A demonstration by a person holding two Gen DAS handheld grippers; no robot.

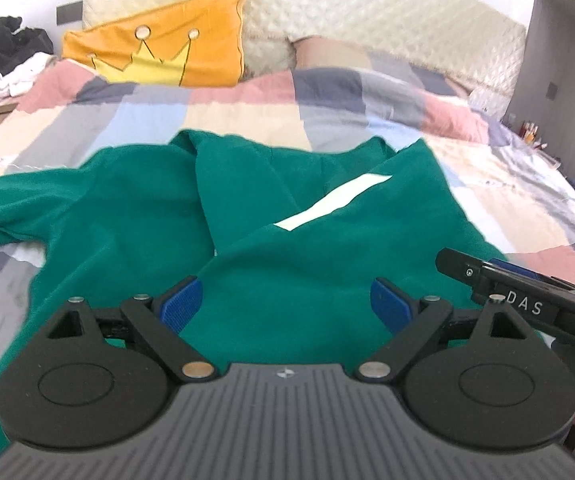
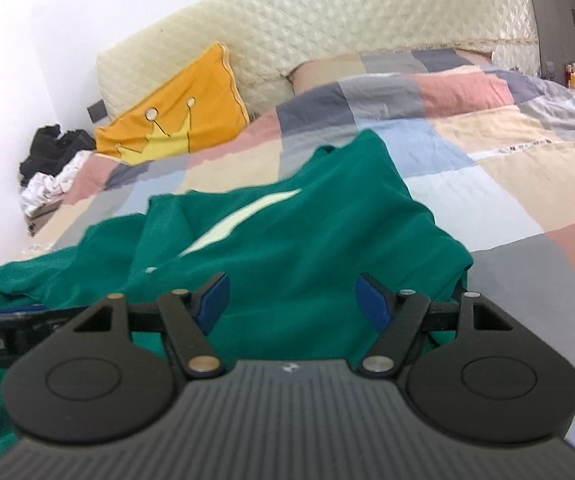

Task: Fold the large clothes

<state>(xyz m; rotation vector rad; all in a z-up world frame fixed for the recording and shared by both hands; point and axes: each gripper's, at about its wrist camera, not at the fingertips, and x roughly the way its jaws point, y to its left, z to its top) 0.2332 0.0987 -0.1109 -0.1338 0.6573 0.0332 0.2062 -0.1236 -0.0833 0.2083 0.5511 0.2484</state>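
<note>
A large green garment (image 1: 135,216) with a white stripe (image 1: 333,202) lies rumpled on the bed, one part folded over its middle. It also shows in the right wrist view (image 2: 307,236). My left gripper (image 1: 285,304) is open, its blue pads (image 1: 181,304) spread above the garment's near part, holding nothing. My right gripper (image 2: 291,300) is open too, over the garment's near right part, and empty. Part of the right gripper's body (image 1: 527,292) shows at the right edge of the left wrist view.
The bed has a patchwork quilt (image 1: 247,112) in pink, grey, blue and cream. An orange crown pillow (image 1: 159,54) leans on the quilted cream headboard (image 1: 327,8). Dark and white clothes (image 1: 3,56) are piled at far left. A grey wall unit (image 1: 559,80) stands at right.
</note>
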